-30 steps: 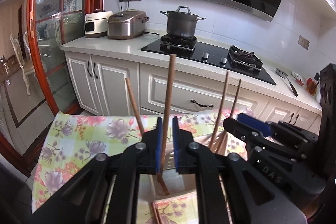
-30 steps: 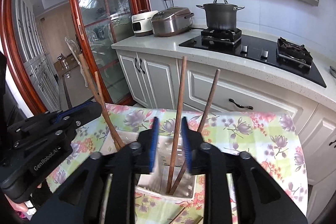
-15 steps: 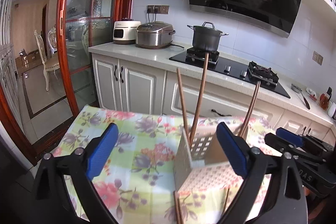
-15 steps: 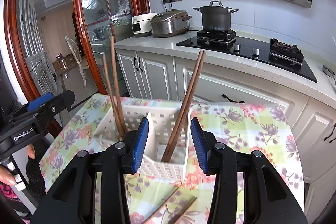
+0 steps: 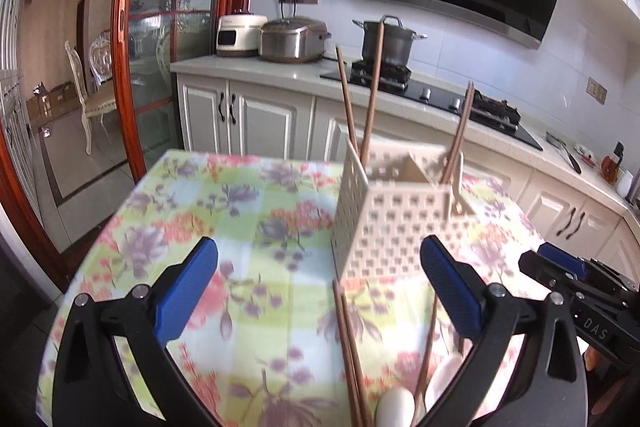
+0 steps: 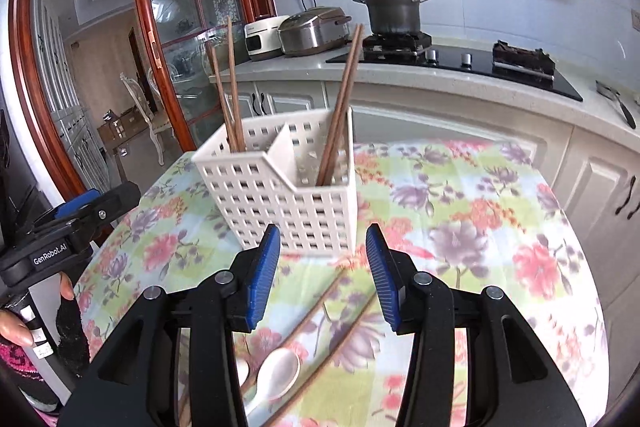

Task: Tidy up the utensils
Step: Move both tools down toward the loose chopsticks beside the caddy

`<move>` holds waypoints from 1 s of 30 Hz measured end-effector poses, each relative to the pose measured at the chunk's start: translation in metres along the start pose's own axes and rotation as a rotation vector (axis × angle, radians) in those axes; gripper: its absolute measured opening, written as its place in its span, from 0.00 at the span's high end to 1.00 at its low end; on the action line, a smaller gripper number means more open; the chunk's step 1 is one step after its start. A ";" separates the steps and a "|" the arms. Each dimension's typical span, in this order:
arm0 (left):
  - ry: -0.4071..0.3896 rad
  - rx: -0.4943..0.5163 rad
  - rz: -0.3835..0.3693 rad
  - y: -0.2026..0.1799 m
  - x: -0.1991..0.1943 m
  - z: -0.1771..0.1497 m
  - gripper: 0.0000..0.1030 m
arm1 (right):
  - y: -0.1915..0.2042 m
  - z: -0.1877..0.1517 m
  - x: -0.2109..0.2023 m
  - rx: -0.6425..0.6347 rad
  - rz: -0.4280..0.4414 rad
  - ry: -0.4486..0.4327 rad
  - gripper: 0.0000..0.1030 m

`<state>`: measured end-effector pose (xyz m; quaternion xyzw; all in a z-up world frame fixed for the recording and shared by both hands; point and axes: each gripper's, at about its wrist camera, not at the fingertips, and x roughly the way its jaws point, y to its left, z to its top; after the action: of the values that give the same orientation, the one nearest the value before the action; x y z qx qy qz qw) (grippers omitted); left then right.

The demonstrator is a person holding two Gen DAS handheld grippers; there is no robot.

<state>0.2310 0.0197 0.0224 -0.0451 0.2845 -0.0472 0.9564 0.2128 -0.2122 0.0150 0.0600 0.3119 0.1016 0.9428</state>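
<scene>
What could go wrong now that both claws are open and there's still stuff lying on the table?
The chopsticks lean steeply in the light caddy; a bump while adding more might tip it. The loose chopsticks lie close to the white spoon, so the right claw could catch both. Flat sticks on the tablecloth may slip from the pads.

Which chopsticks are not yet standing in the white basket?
The chopsticks lying flat on the floral tablecloth just in front of the basket, beside the white spoon; the other pairs stand upright inside its compartments.
</scene>
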 end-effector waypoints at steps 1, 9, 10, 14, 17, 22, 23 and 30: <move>0.008 0.001 -0.003 -0.001 0.000 -0.006 0.05 | -0.001 -0.006 -0.001 0.004 -0.004 0.003 0.57; 0.073 -0.033 -0.007 0.003 0.010 -0.046 0.05 | -0.011 -0.052 0.011 0.029 -0.038 0.064 0.57; 0.082 -0.036 -0.004 0.004 0.012 -0.050 0.05 | -0.012 -0.057 0.014 0.036 -0.039 0.077 0.57; 0.110 -0.033 0.016 0.007 0.022 -0.065 0.05 | -0.016 -0.070 0.025 0.050 -0.039 0.118 0.57; 0.117 -0.025 0.033 0.010 0.026 -0.075 0.05 | -0.017 -0.077 0.033 0.049 -0.048 0.140 0.57; 0.124 -0.014 0.052 0.014 0.029 -0.085 0.05 | -0.018 -0.082 0.047 0.065 -0.071 0.179 0.57; 0.123 -0.014 0.055 0.015 0.029 -0.085 0.05 | -0.018 -0.082 0.049 0.071 -0.071 0.186 0.57; 0.113 -0.022 0.074 0.023 0.027 -0.084 0.05 | -0.008 -0.080 0.071 0.040 -0.122 0.244 0.59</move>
<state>0.2091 0.0342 -0.0654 -0.0421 0.3399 -0.0110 0.9395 0.2213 -0.1994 -0.0914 0.0472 0.4292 0.0445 0.9009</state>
